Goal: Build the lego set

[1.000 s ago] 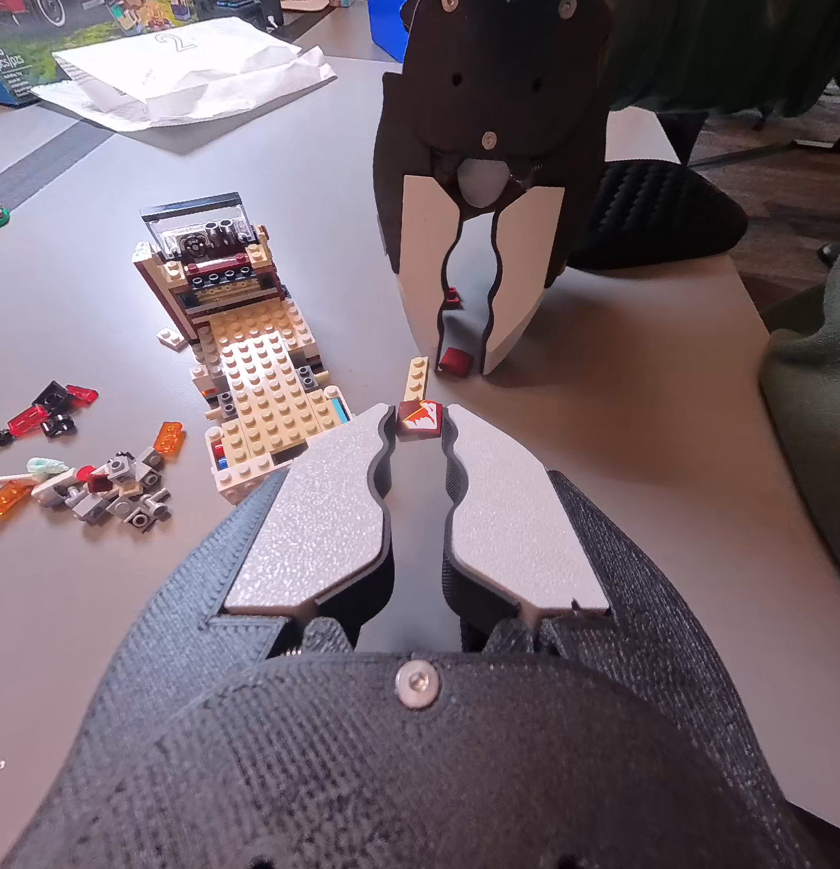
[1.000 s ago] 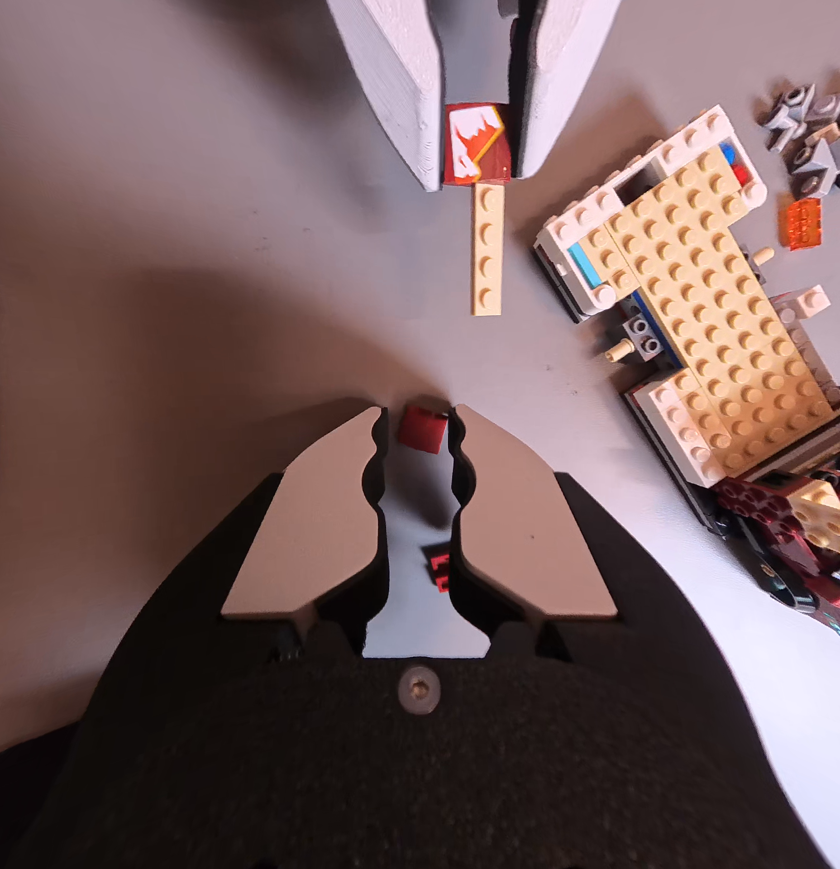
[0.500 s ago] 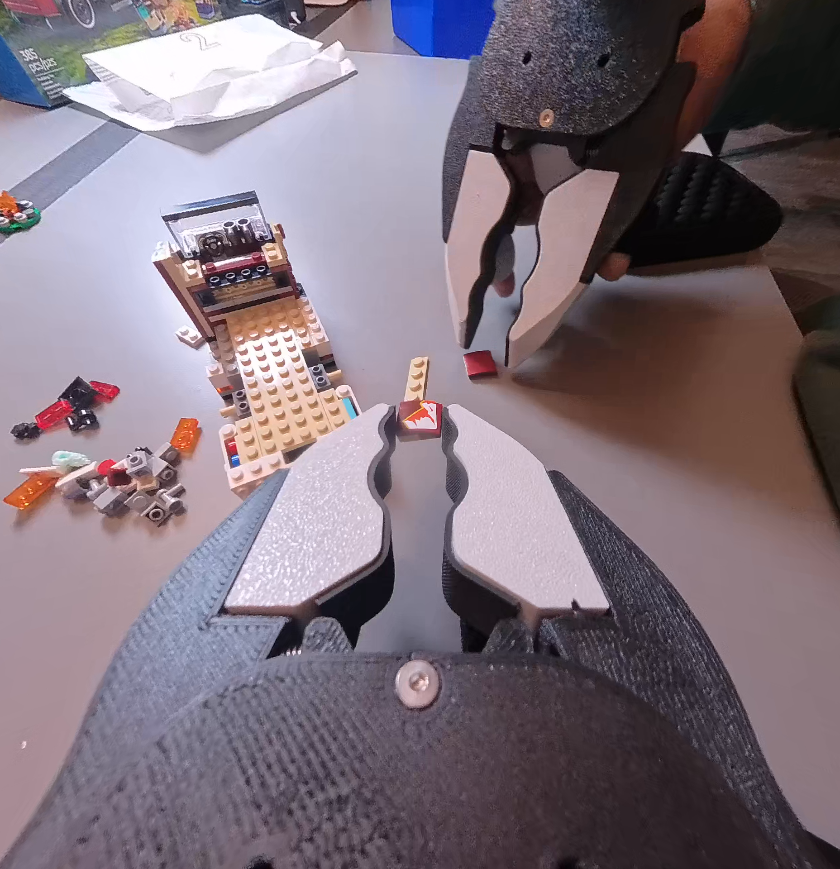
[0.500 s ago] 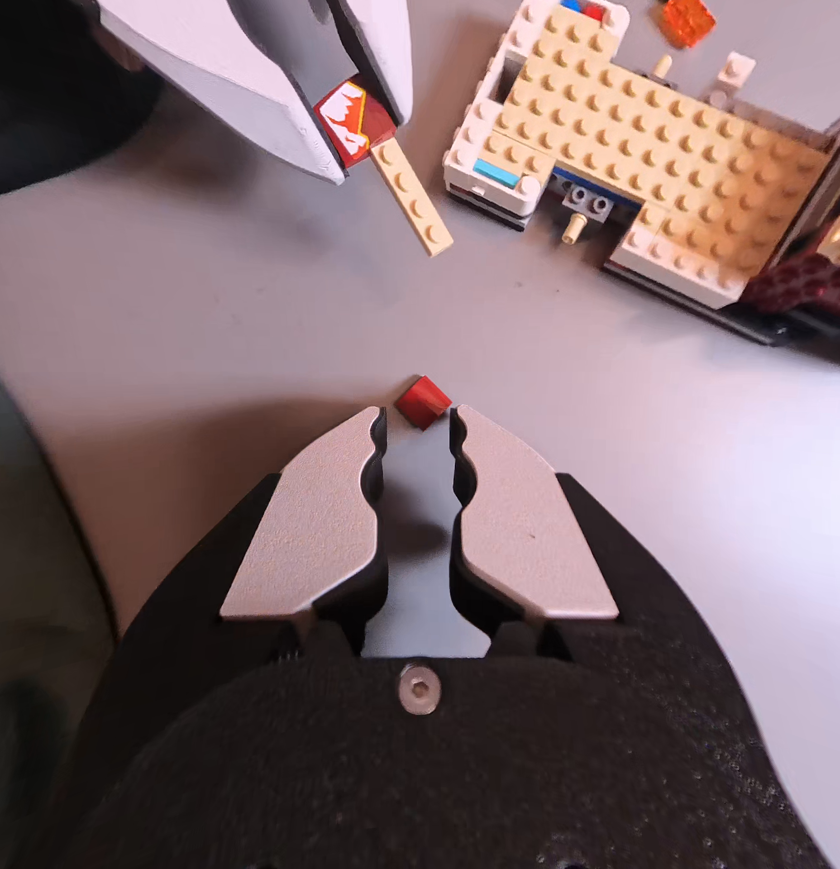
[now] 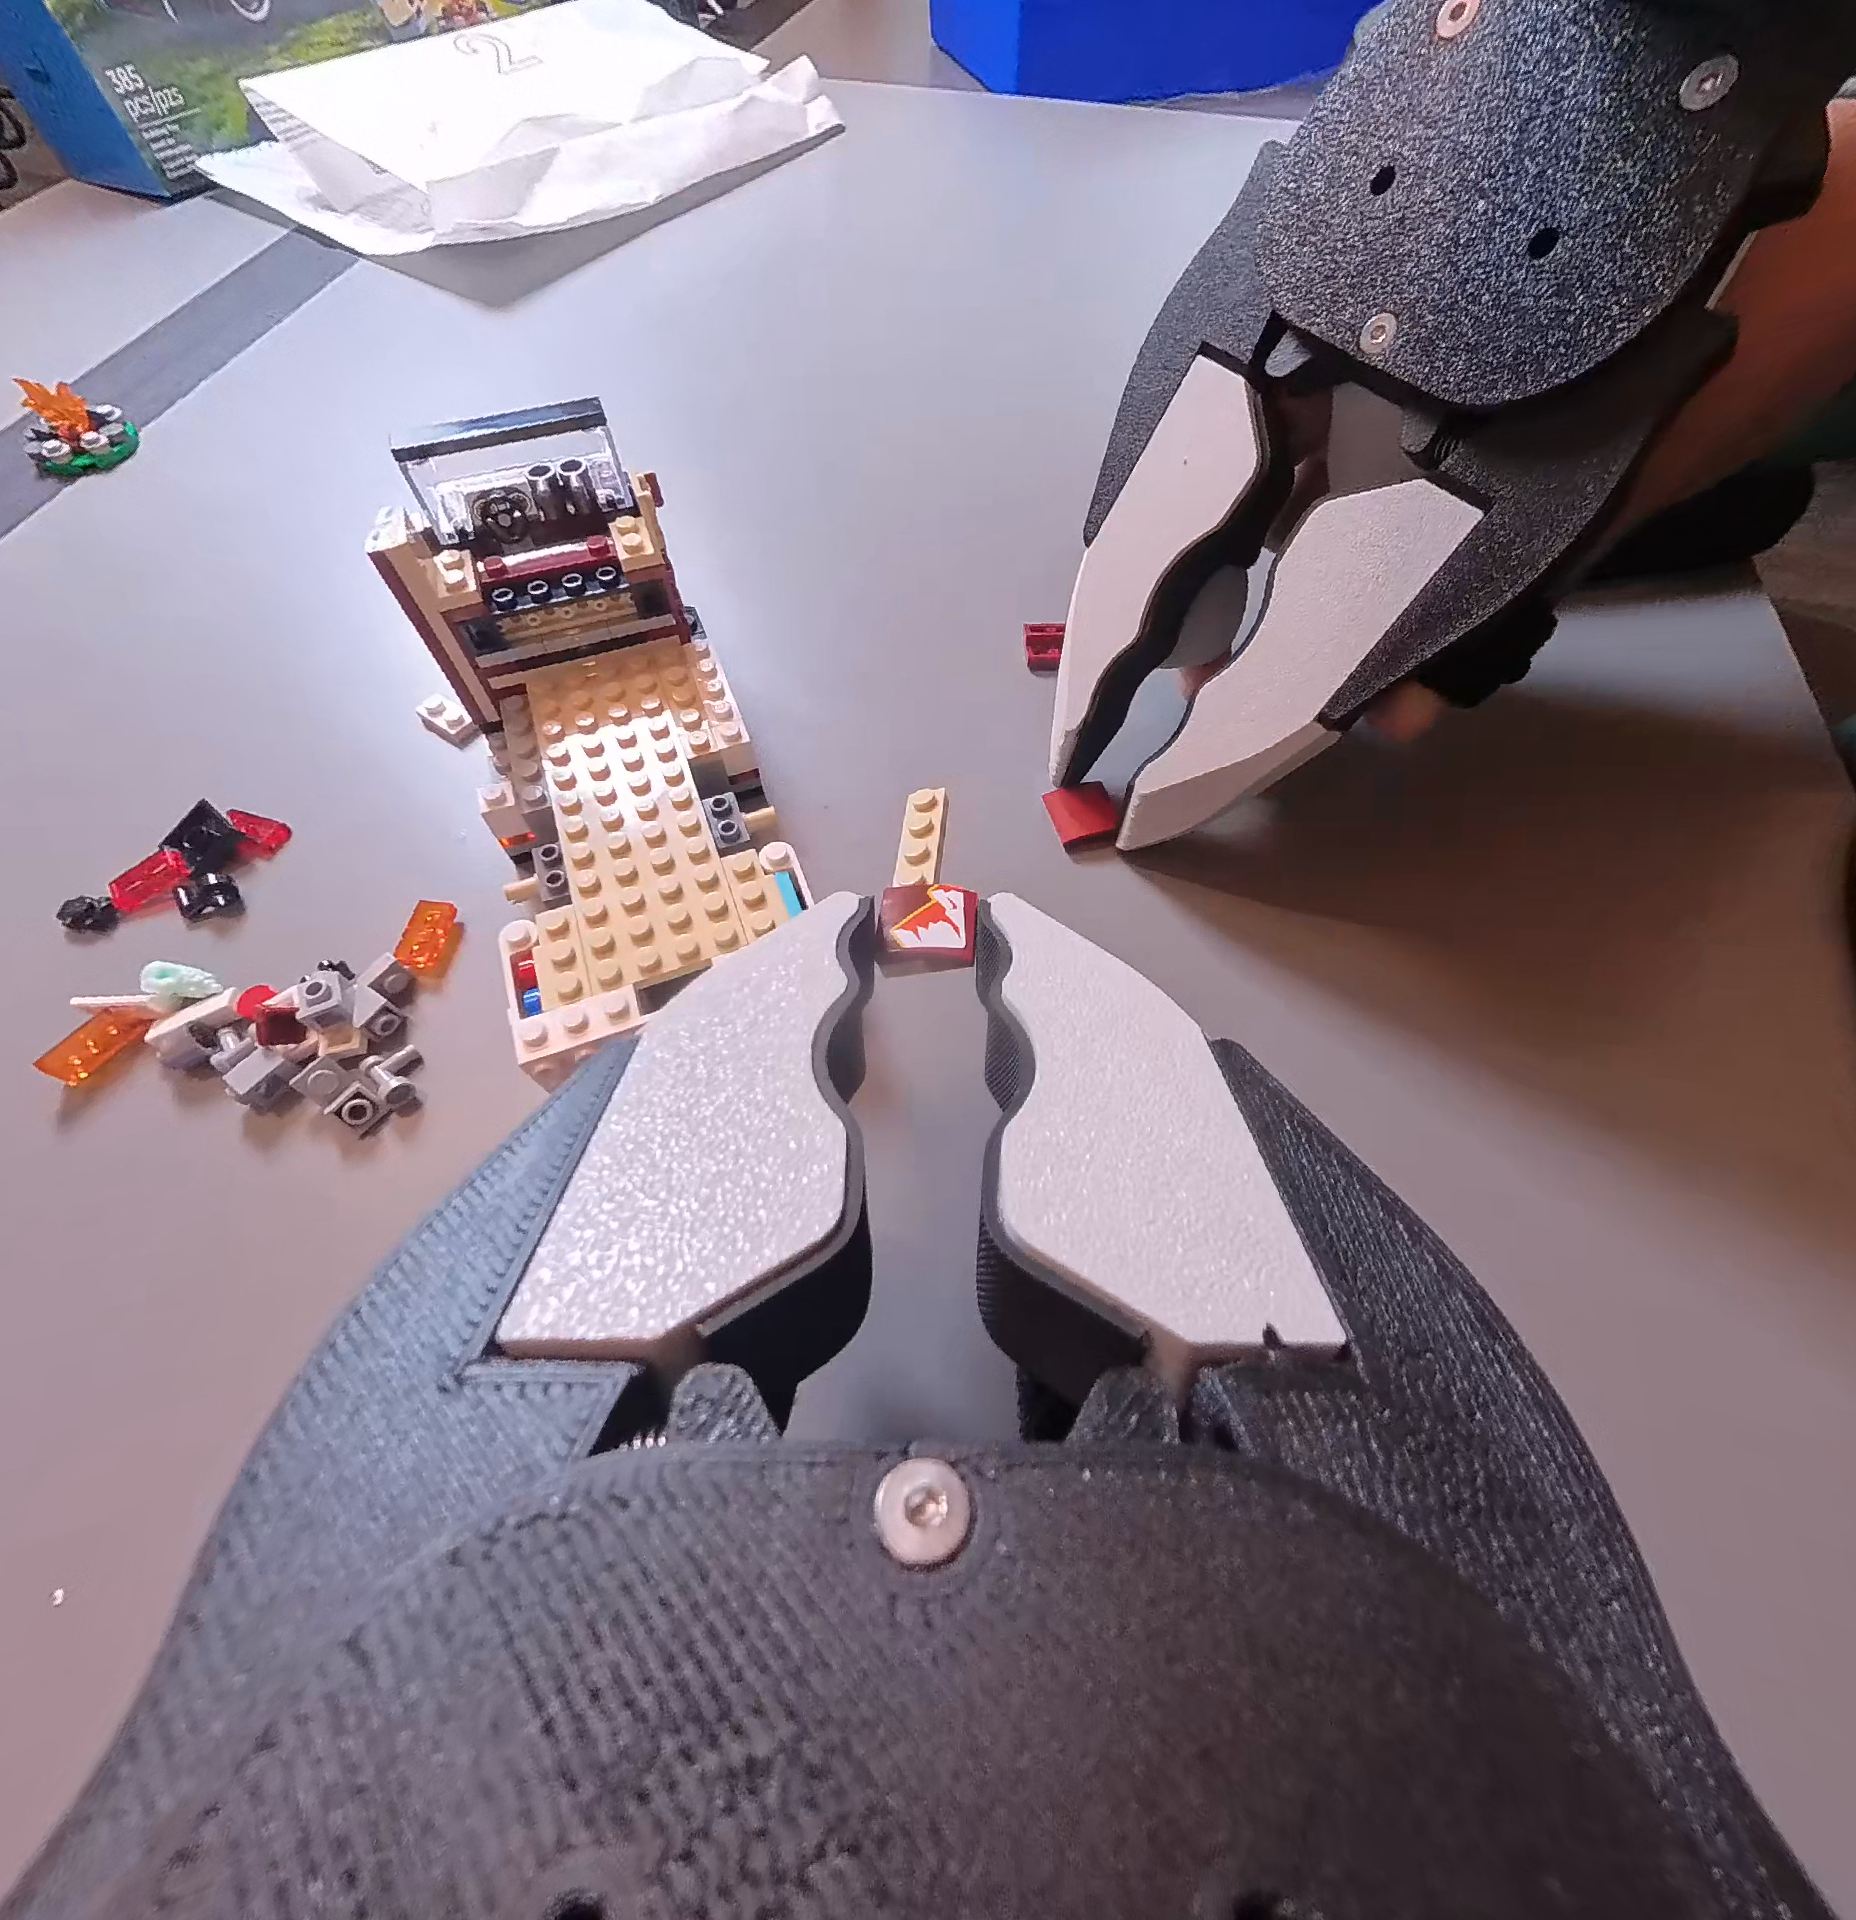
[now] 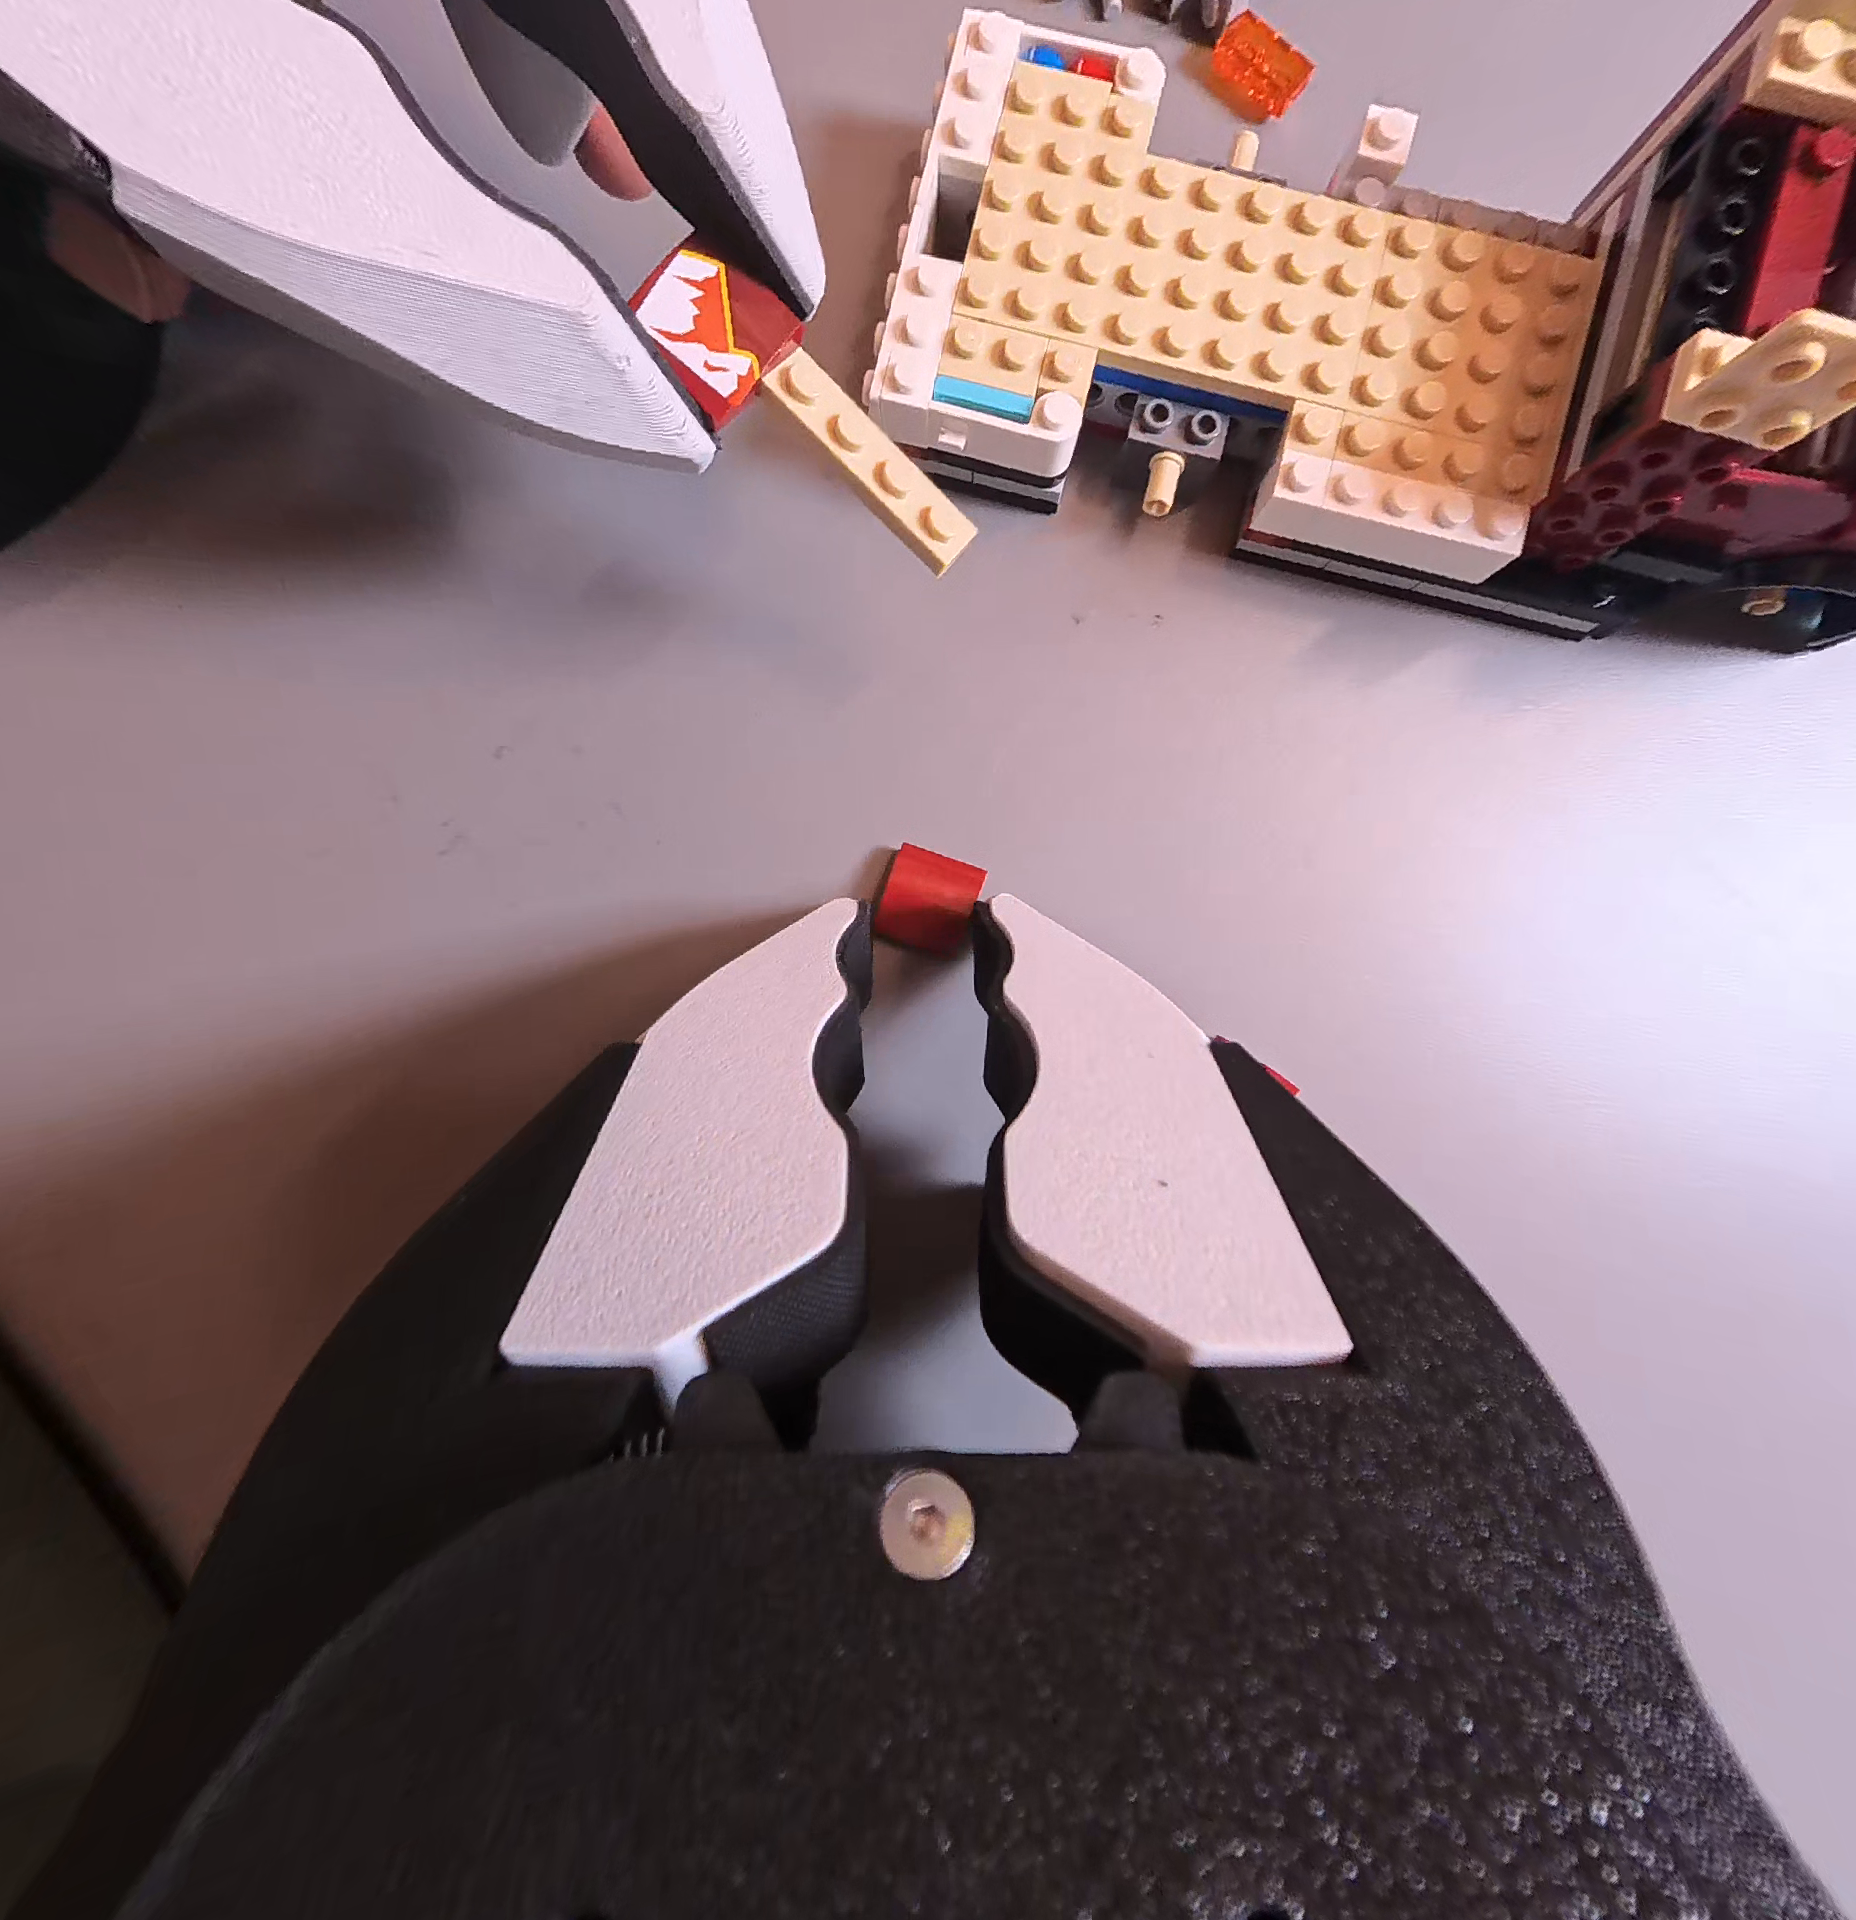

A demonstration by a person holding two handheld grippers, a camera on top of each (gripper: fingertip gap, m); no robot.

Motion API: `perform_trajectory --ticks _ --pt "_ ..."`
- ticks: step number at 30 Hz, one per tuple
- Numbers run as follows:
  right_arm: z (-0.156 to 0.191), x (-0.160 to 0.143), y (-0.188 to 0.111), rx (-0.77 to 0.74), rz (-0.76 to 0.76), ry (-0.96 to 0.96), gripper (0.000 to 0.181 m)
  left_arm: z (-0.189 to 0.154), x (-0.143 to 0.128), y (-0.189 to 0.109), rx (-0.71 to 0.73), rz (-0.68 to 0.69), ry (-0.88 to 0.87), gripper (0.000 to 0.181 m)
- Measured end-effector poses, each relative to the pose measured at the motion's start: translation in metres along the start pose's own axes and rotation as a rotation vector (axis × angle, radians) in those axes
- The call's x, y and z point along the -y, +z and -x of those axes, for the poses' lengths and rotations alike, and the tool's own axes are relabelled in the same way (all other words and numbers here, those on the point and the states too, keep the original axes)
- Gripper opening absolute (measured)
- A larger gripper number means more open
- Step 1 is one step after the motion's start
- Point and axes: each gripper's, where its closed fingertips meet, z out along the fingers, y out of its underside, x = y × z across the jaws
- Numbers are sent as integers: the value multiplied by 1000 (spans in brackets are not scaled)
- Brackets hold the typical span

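Truck made of tan, white and dark red bricks sits on the grey worktop, just left of the left claw. That claw is pinched shut on a dark red tile with a white and orange picture. A thin tan strip sticks out from the tile, past the claw tips. The right claw is narrow, with a small red brick between its tips, low on the worktop. I cannot tell if it grips the brick tight. Another little red piece lies behind the right claw. Loose grey, red and orange bits lie far left of the left claw.
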Motion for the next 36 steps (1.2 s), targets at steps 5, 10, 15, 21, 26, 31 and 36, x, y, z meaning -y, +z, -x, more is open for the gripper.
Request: perform_trajectory --ticks 5,10,15,21,26,31,36 --pt "-7 6 -10 31 -54 14 18 3 5 -1 28 -22 -6 18" --pt "-16 55 -45 41 -227 57 18 10 19 -5 113 -88 -7 18" --pt "-12 90 -55 44 -263 32 18 12 36 -7 192 -165 -54 18" --pt "-6 100 -48 88 -179 -5 18 16 49 -9 280 -235 -98 18" --pt "-9 105 -49 128 -102 -26 18 20 56 -12 320 -281 -111 18" --pt "-12 118 -55 97 -41 -105 18 25 56 -14 334 -296 -153 18" --pt "-10 125 -48 97 37 -149 18 27 60 -20 336 -329 -173 18"
